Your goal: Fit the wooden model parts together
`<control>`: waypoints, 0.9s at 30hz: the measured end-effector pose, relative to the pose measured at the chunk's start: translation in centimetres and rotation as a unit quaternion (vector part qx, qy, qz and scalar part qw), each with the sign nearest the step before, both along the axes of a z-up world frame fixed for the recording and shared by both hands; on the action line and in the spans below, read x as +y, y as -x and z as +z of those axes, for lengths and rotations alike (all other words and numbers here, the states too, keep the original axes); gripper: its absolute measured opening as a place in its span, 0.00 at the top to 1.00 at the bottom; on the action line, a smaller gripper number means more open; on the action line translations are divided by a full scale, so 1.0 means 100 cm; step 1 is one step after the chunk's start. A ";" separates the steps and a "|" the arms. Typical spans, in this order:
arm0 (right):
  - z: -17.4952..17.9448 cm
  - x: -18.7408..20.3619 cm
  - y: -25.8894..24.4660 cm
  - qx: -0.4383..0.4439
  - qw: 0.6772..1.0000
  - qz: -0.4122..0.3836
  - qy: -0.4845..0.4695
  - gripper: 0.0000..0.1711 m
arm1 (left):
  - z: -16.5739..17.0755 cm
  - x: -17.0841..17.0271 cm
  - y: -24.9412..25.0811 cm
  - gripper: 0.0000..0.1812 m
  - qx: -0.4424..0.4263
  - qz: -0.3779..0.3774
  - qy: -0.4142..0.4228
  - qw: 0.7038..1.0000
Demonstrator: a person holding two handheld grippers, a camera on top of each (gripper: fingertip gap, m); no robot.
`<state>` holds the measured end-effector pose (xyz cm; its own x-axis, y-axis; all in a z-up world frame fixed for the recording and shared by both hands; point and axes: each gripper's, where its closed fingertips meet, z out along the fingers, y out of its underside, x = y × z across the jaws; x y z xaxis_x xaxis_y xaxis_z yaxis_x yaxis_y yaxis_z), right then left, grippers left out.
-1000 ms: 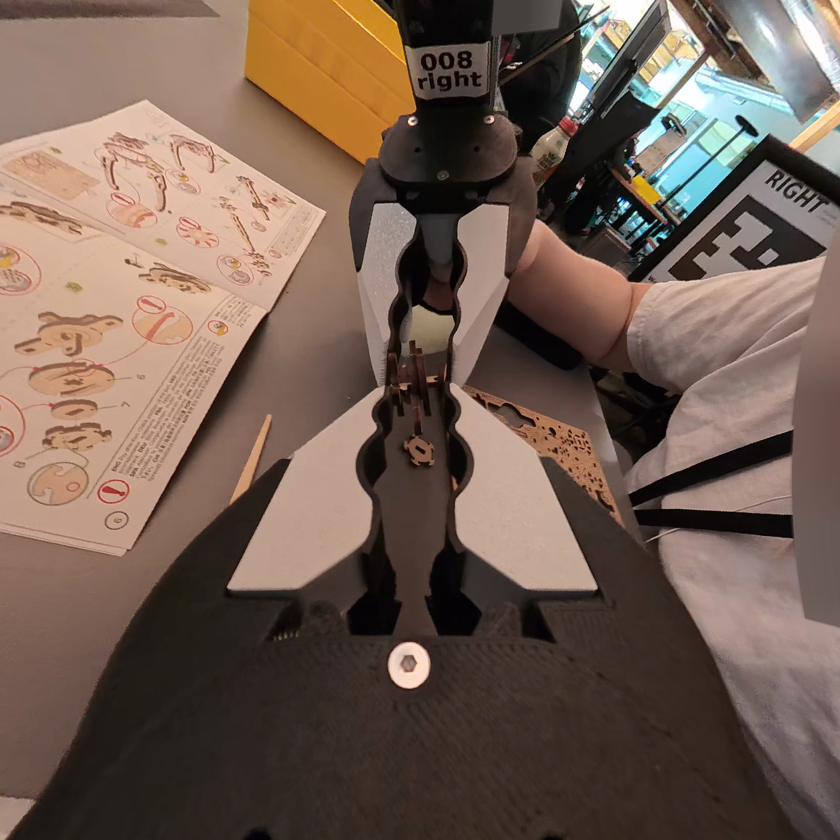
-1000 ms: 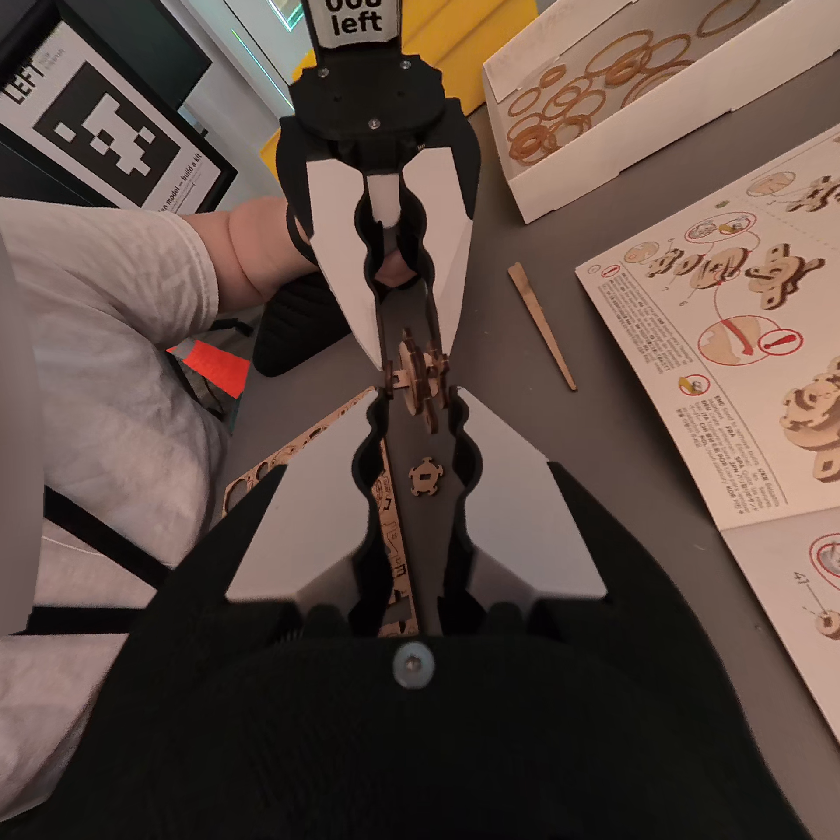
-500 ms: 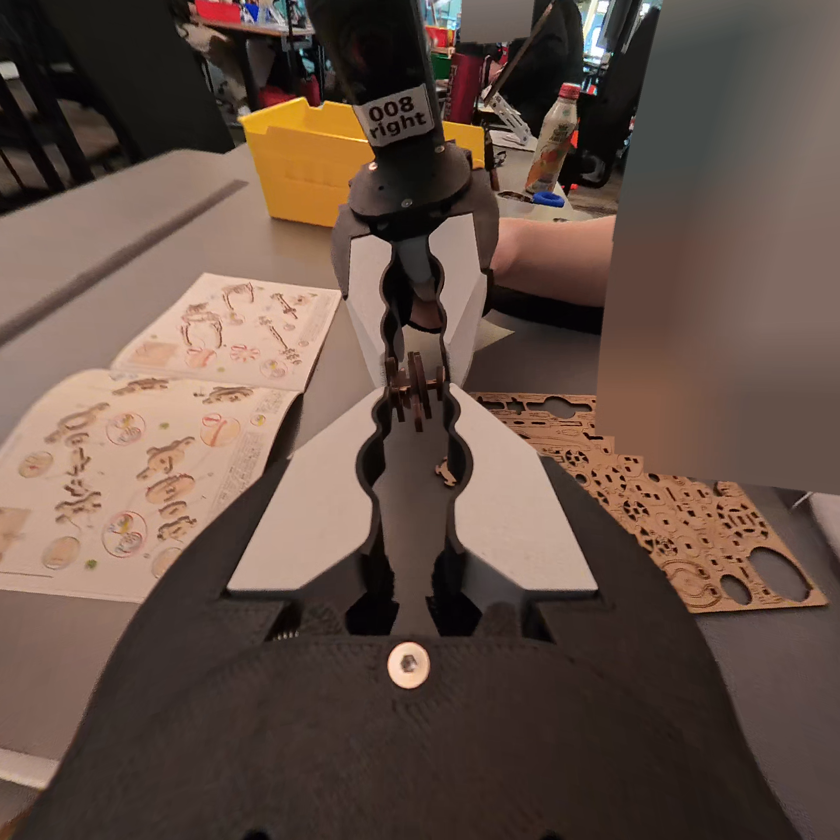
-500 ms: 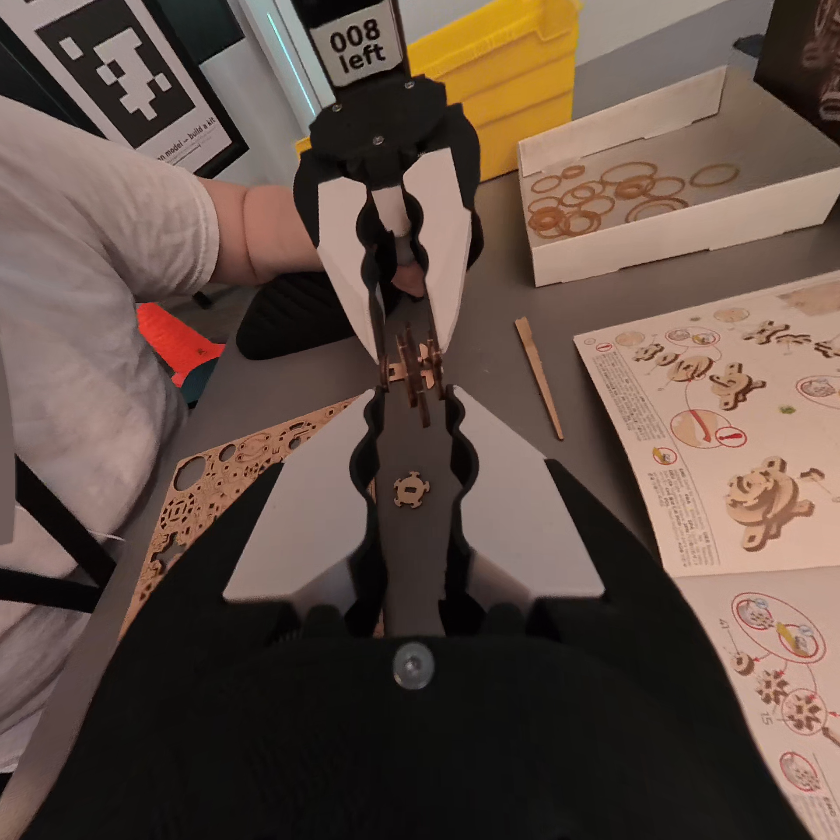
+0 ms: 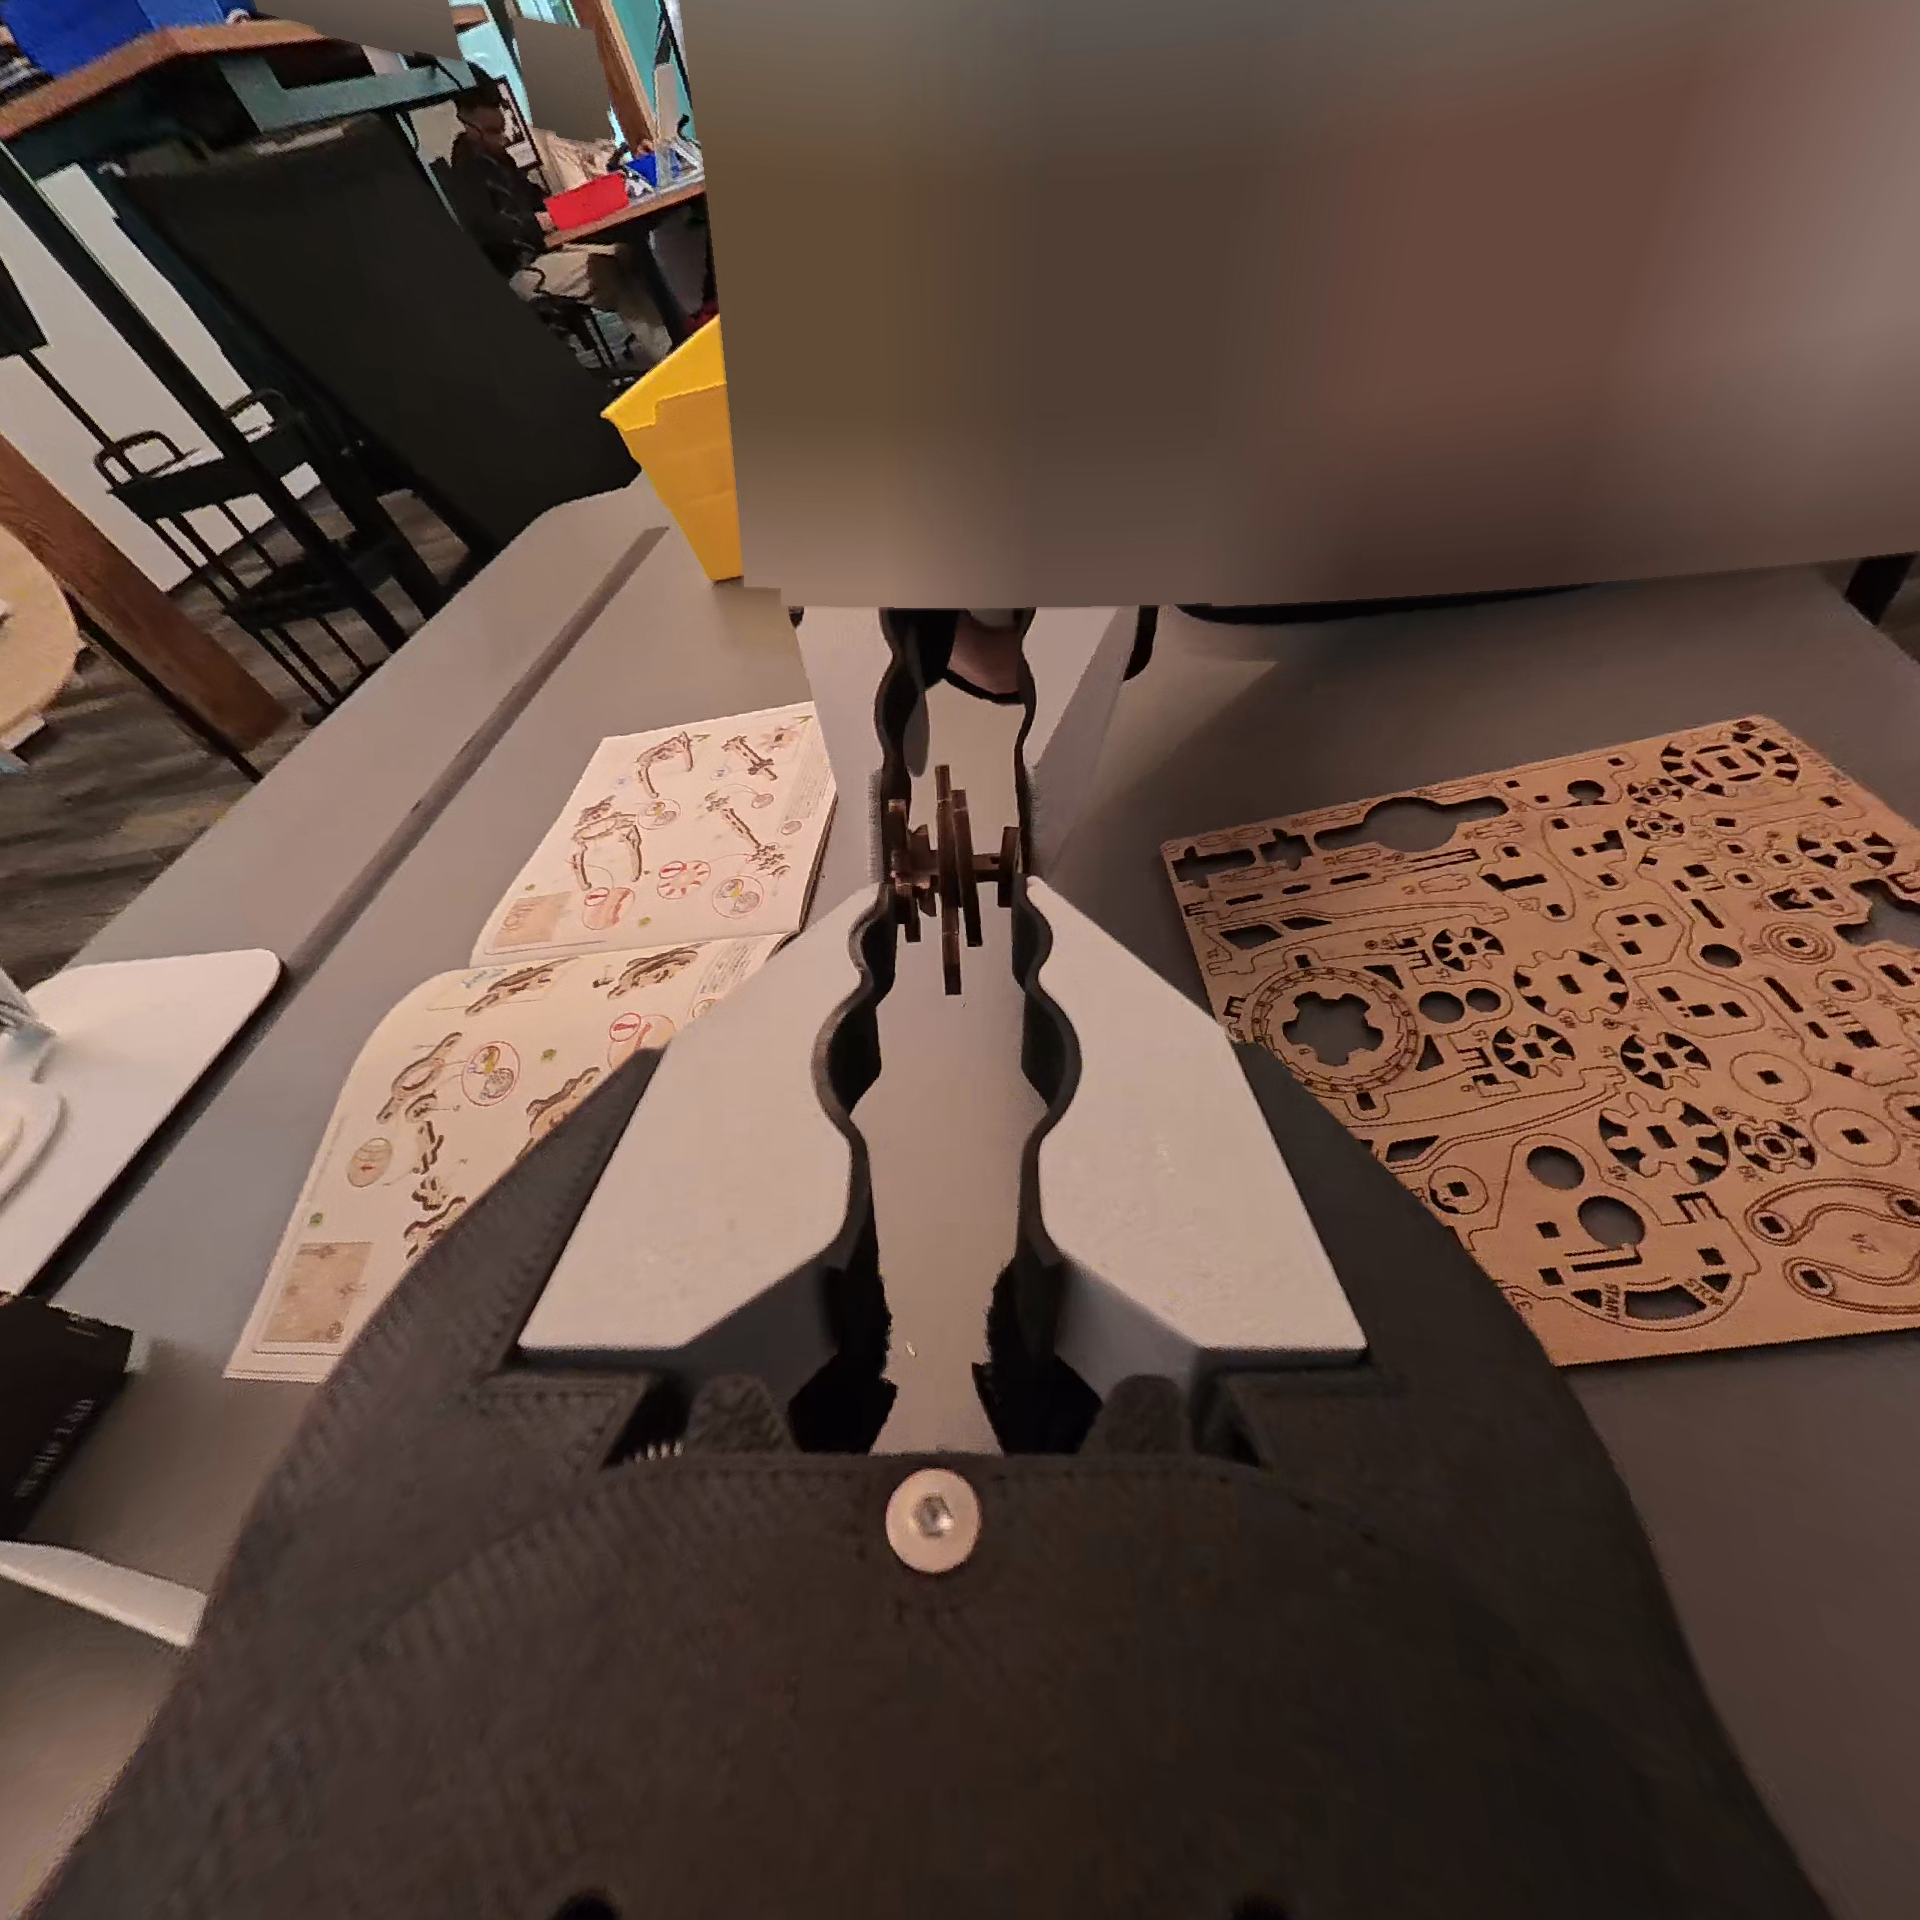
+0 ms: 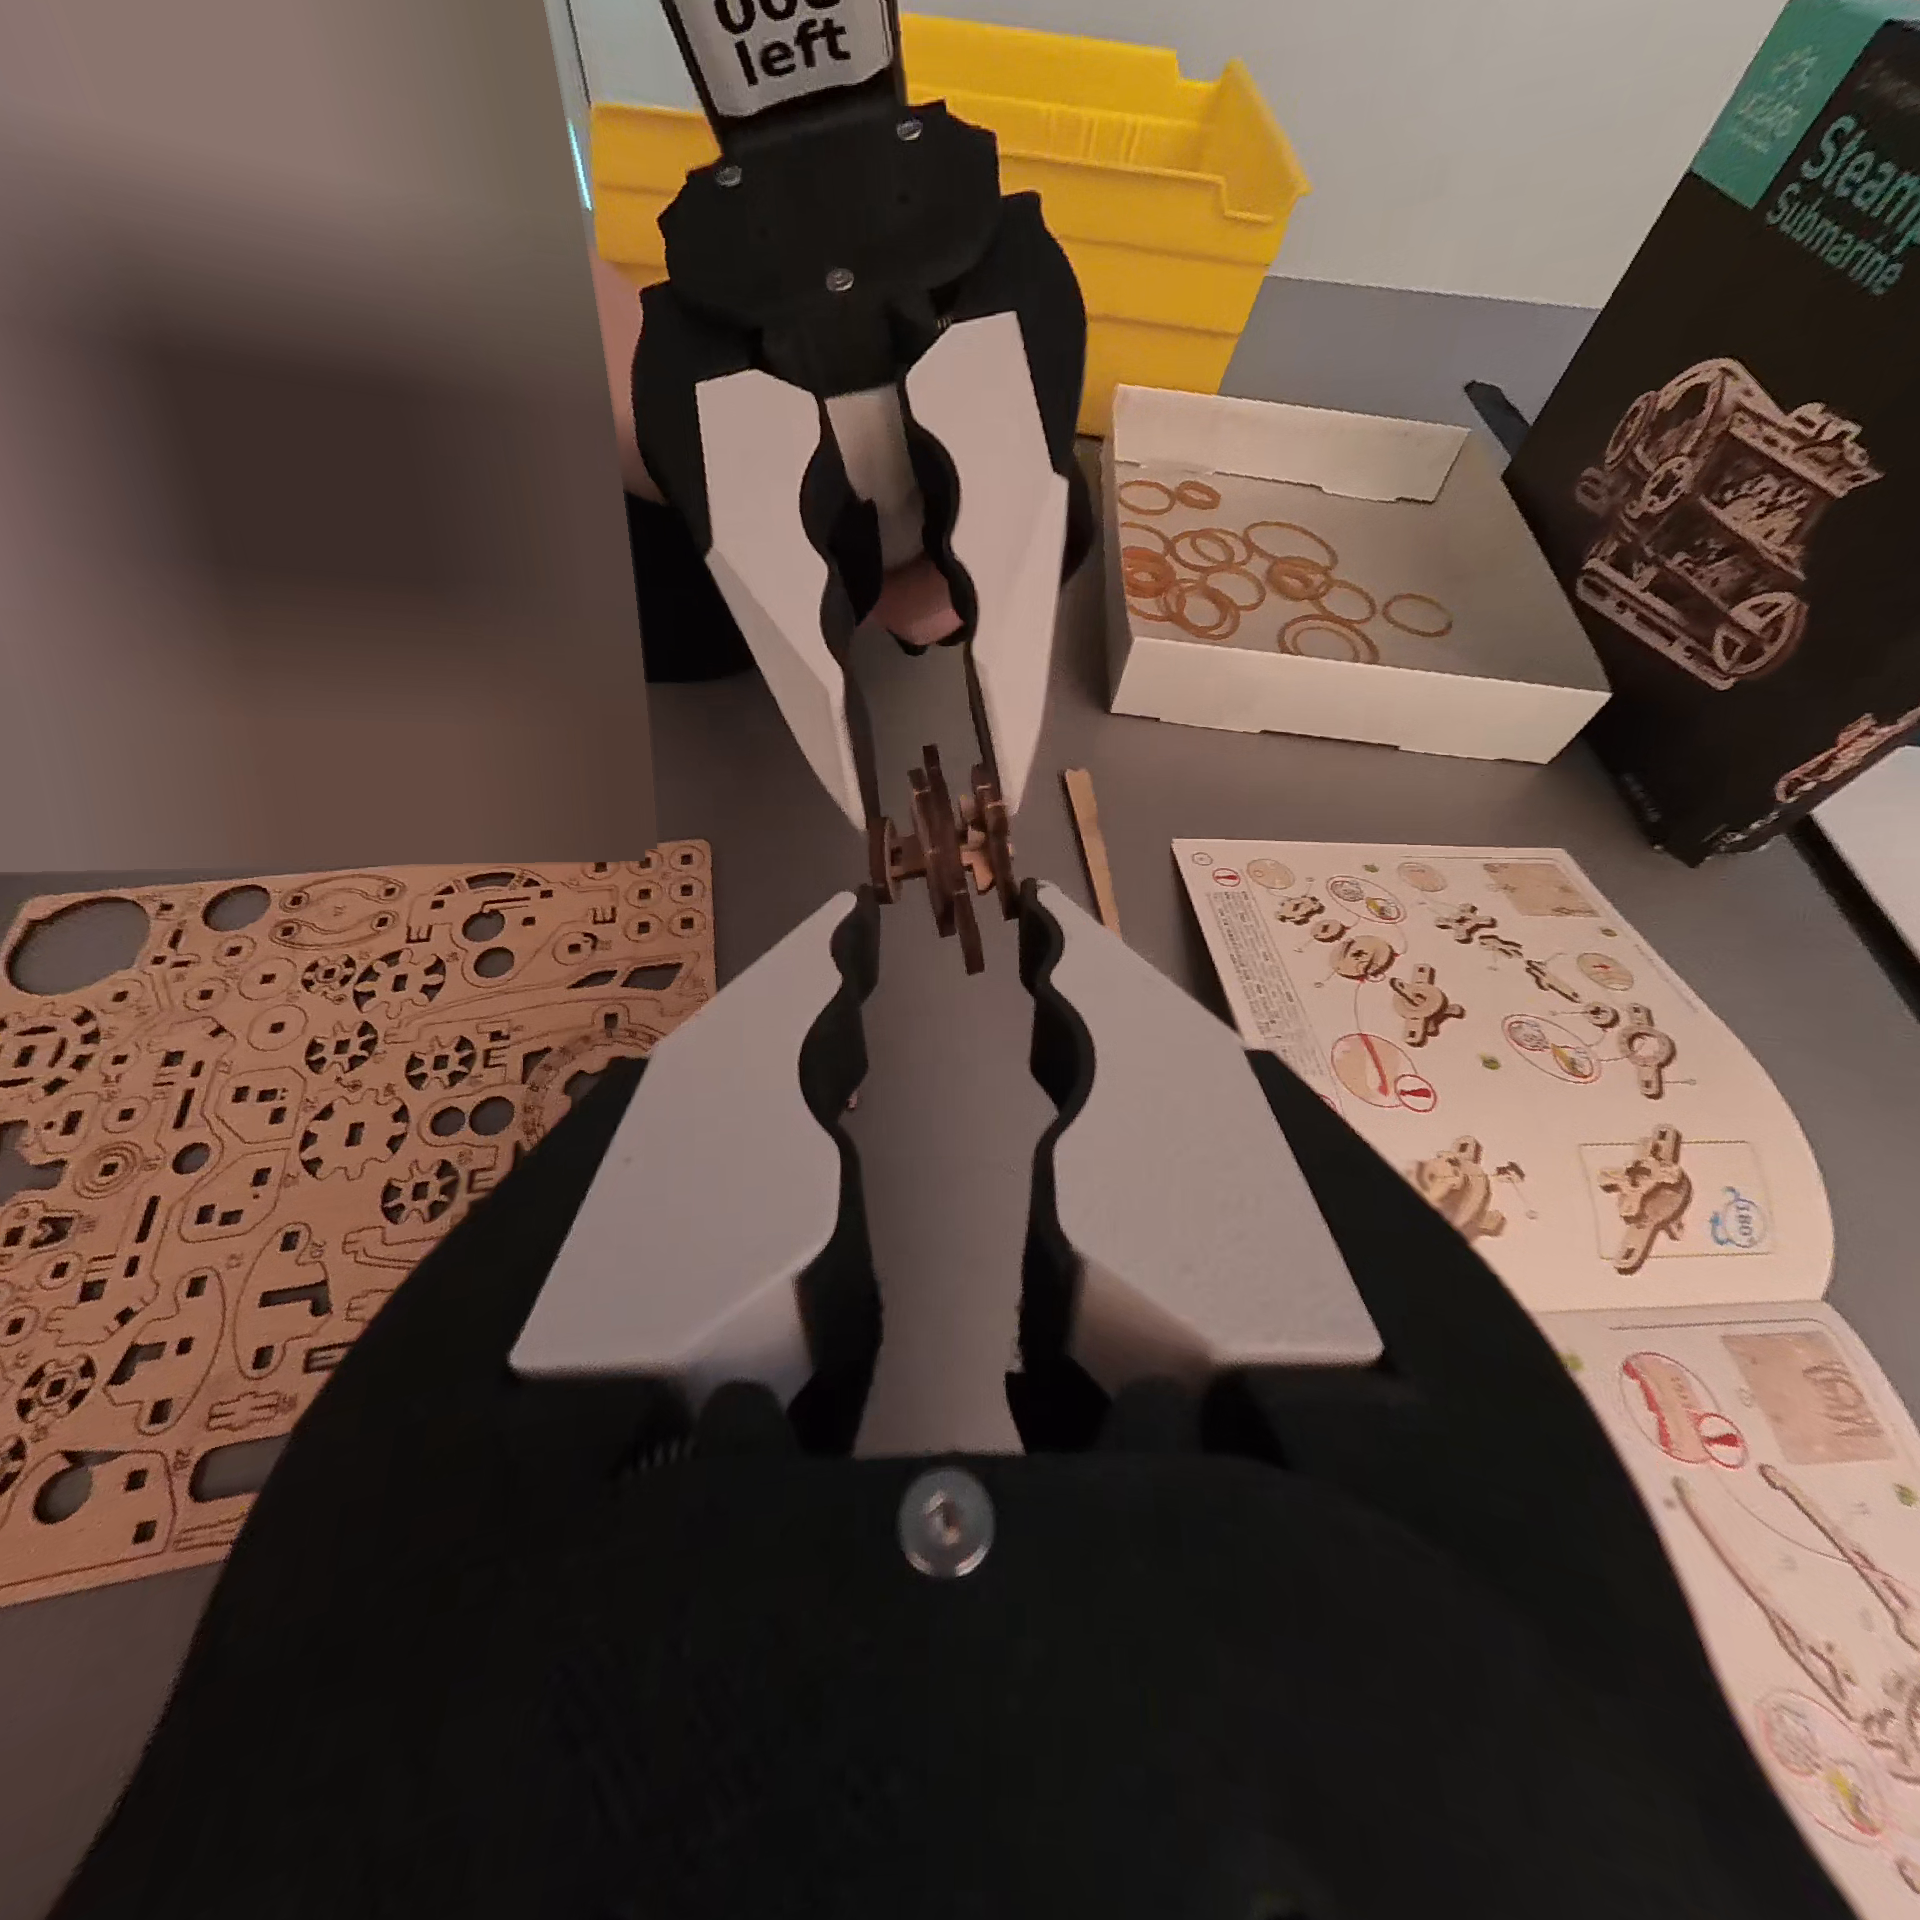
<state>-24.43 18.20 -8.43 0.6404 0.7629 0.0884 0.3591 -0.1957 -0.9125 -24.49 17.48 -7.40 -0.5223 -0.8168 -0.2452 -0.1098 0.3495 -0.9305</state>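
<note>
A small wooden gear assembly [image 5: 951,868], several toothed discs on a short axle, hangs in the air above the grey table [image 5: 1351,675]. My left gripper [image 5: 956,902] is shut on its near side. My right gripper [image 5: 956,795] faces it, tip to tip, and clamps the far side; its body is hidden by a blur patch. In the right wrist view the same assembly [image 6: 940,862] sits between my right gripper [image 6: 943,902] and the left gripper [image 6: 932,816] opposite. Both pinch the axle ends.
A laser-cut wooden parts sheet [image 5: 1558,1039] [image 6: 260,1091] and an open instruction booklet [image 5: 582,987] [image 6: 1507,1039] lie on the table. Behind are a white tray of rings [image 6: 1351,696], a yellow bin [image 6: 1122,208], a black box [image 6: 1745,468] and a wooden stick [image 6: 1089,842]. My left and right fingertips are right by each other.
Both grippers have risen together with the gear assembly and now look more level across the table. The small loose gear that lay on the table under them is out of view.
</note>
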 end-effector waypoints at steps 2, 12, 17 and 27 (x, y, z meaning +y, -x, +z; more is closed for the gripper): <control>0.003 0.000 0.001 0.015 1.000 0.002 0.002 0.84 | 0.001 0.000 0.000 0.89 -0.004 0.000 0.000 1.000; 0.007 0.002 0.003 0.000 1.000 -0.013 -0.014 0.85 | -0.005 -0.001 -0.001 0.84 0.008 0.000 -0.008 1.000; 0.009 0.001 0.007 -0.010 1.000 -0.013 -0.022 0.85 | -0.010 -0.003 -0.003 0.86 0.005 0.011 -0.041 0.999; 0.010 -0.004 0.012 -0.059 0.997 -0.001 -0.055 0.85 | -0.006 -0.006 0.001 0.87 -0.011 0.002 -0.056 0.998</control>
